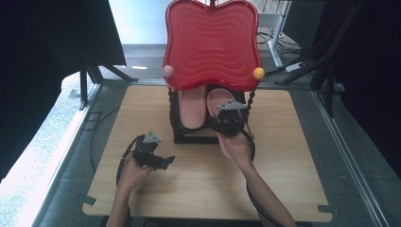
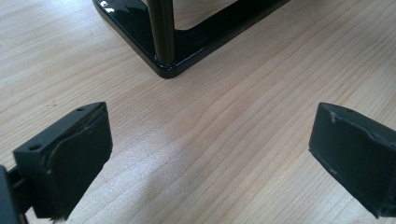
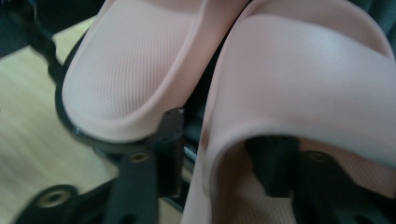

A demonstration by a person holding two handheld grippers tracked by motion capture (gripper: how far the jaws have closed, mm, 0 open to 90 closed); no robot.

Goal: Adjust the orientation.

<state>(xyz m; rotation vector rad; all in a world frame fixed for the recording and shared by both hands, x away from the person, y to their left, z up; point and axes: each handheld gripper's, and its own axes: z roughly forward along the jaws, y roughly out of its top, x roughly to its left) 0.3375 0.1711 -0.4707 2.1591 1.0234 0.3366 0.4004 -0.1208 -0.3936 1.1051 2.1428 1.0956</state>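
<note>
A: Looking from above, where do the pink slippers sit?

B: Both lie on the black rack under the red tray. The left slipper rests beside the right slipper, touching along their edges.

A: And the right tongs?

B: They straddle the right slipper's strap, one jaw inside, one outside between the two slippers; the jaws stand part-open, not pressing.

A: Anything in the way?

B: The tray overhangs the slippers, with a pink ball and a yellow ball at its corners.

A: The left tongs?

B: Spread wide over the wooden surface, holding nothing, near the rack's corner.
</note>
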